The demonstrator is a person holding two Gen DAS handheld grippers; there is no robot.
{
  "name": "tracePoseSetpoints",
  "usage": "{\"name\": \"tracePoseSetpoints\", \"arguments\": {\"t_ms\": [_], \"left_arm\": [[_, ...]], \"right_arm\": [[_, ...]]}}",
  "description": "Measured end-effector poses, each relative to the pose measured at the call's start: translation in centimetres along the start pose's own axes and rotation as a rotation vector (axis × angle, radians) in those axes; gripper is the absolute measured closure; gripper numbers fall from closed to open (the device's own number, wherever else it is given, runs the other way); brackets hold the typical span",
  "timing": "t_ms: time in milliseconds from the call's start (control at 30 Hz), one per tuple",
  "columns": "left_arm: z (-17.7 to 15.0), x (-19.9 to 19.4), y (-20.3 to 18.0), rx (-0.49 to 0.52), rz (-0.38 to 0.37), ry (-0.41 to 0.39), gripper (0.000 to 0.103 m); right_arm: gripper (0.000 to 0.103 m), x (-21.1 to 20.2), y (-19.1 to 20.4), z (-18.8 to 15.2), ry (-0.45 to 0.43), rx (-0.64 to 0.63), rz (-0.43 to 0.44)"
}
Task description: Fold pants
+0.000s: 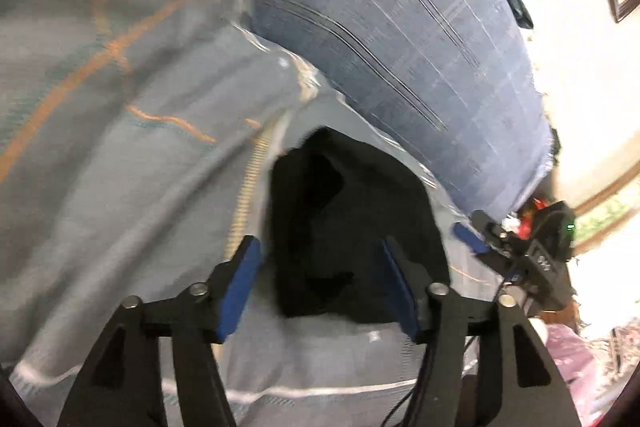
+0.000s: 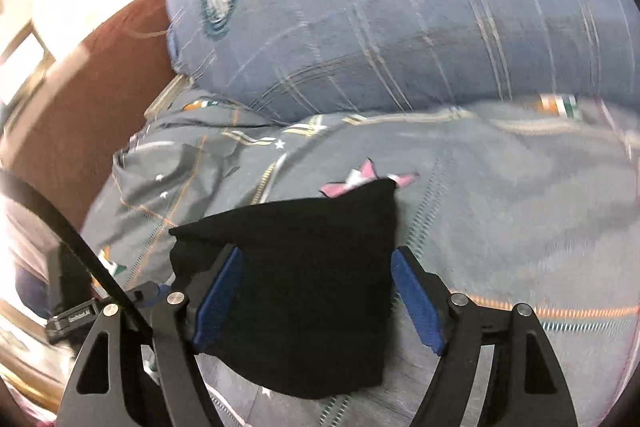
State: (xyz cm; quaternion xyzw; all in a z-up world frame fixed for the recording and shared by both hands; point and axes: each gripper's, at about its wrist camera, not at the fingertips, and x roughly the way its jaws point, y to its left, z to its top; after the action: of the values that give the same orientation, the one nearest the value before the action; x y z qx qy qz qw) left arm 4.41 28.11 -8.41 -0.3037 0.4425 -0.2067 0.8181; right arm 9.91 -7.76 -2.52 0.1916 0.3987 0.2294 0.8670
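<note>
Black pants [image 2: 304,287] lie as a compact folded bundle on the grey patterned bedspread [image 2: 500,195], just in front of a blue checked pillow [image 2: 380,7]. Both jaws stand apart: the left hand-held gripper [image 1: 320,291] and the right hand-held gripper [image 2: 316,299] each straddle the bundle with nothing pinched. To finish well, I would judge it best to lift clear without snagging an edge, then press down any loose corner.

A bed covered in a grey patterned sheet [image 2: 500,195], with a blue plaid pillow [image 2: 380,27] at its head, stands beside a brown headboard [image 2: 80,107] and brightly lit white wall [image 1: 560,7].
</note>
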Motion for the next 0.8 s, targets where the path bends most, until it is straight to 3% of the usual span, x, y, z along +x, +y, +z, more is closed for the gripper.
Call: {"name": "tracePoseSetpoints", "arguments": {"t_ms": [67, 200, 300, 333, 400, 433, 500, 567, 667, 800], "left_arm": [[0.4, 2.2, -0.6, 0.019, -0.052, 0.057, 0.032], [0.8, 5.5, -1.8, 0.087, -0.007, 0.099, 0.008], [1.0, 7.0, -1.7, 0.085, 0.015, 0.13, 0.007], [1.0, 7.1, -2.1, 0.108, 0.028, 0.124, 0.015], [0.8, 7.1, -2.6, 0.141, 0.063, 0.133, 0.045], [0.7, 6.9, -2.7, 0.135, 0.056, 0.131, 0.048], [0.6, 6.1, -3.0, 0.135, 0.054, 0.117, 0.054], [0.7, 5.4, -3.8, 0.135, 0.037, 0.103, 0.058], [0.8, 4.6, -5.9, 0.149, 0.013, 0.082, 0.059], [1.8, 5.4, -8.9, 0.181, -0.014, 0.079, 0.059]], "right_arm": [[0.022, 0.6, -1.5, -0.1, 0.014, 0.065, 0.045], [0.019, 3.8, -2.2, 0.2, 0.068, 0.13, 0.109], [0.016, 6.2, -2.1, 0.5, 0.097, 0.131, 0.105], [0.016, 6.7, -2.2, 0.5, 0.105, 0.134, 0.103], [0.019, 7.7, -2.3, 0.5, 0.122, 0.141, 0.1], [0.026, 7.7, -2.3, 0.5, 0.121, 0.146, 0.103], [0.06, 6.6, -2.1, 0.6, 0.096, 0.181, 0.137], [0.071, 5.2, -1.7, 0.8, 0.064, 0.202, 0.202], [0.075, 2.6, 0.5, 1.5, 0.02, 0.154, 0.241], [0.075, -1.3, 2.2, 2.5, -0.058, 0.089, 0.223]]}}
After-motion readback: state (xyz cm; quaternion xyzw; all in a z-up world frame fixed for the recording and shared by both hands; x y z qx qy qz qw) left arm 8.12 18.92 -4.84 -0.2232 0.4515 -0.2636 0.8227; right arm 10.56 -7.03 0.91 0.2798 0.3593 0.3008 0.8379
